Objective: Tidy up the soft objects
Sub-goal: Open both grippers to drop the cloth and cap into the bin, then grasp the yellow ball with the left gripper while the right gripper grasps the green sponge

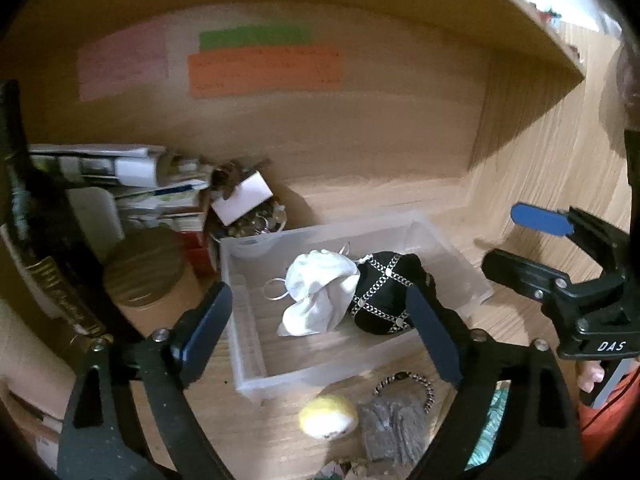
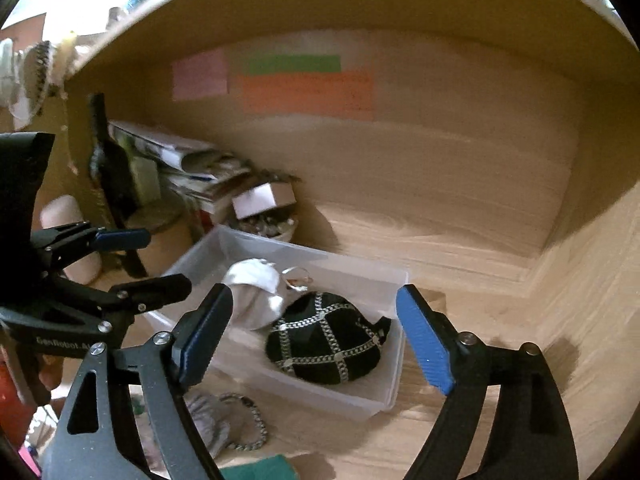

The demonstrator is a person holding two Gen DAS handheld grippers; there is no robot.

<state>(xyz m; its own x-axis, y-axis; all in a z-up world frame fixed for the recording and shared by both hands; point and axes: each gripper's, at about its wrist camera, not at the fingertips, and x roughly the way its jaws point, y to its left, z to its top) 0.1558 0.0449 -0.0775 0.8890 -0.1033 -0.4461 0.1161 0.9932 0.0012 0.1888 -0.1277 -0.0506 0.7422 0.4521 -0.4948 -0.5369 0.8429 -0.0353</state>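
A clear plastic bin (image 1: pixel 248 344) (image 2: pixel 394 376) sits on the wooden desk. In it lie a white cloth mask (image 1: pixel 320 292) (image 2: pixel 256 296) and a black cap with silver chains (image 1: pixel 384 292) (image 2: pixel 324 340). In front of the bin lie a yellow soft ball (image 1: pixel 328 416), a grey pouch with a bead chain (image 1: pixel 394 428) (image 2: pixel 212 416) and a green cloth (image 2: pixel 260 470). My left gripper (image 1: pixel 320 332) (image 2: pixel 140 260) is open and empty above the bin's near side. My right gripper (image 2: pixel 316 340) (image 1: pixel 516 240) is open and empty, over the bin's right part.
Stacked books and papers (image 1: pixel 132 184) (image 2: pixel 192 172), a round wooden lid (image 1: pixel 144 268), a dark bottle (image 1: pixel 36 216) and a bowl of small trinkets (image 1: pixel 256 224) stand at the back left. Coloured notes (image 1: pixel 264 68) hang on the back panel. A shelf (image 1: pixel 520 32) overhangs at the right.
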